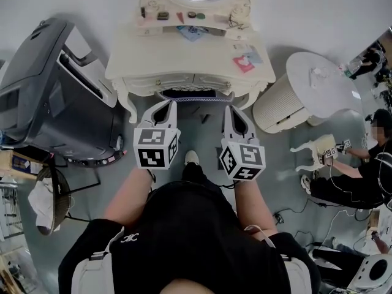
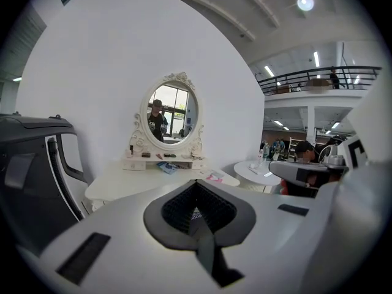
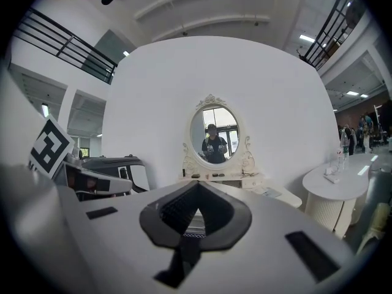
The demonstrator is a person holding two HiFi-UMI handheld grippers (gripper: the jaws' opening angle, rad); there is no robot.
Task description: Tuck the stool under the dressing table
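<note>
Stool [image 1: 187,94] looks nearly tucked under the table [image 1: 153,61]; your left gripper [image 1: 169,105] and right gripper [image 1: 229,109], jaws closed on nothing, point at its front. Push it fully in.

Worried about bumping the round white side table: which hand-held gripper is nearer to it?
Right. The right hand-held gripper sits just left of the side table in the head view; the left hand-held gripper is farther left, nearer the grey chair.

Massage chair [image 1: 49,90]: dark grey, far left.
Round side table [image 1: 282,106]: white, ribbed, right.
Person [image 1: 361,176]: seated, right edge.
</note>
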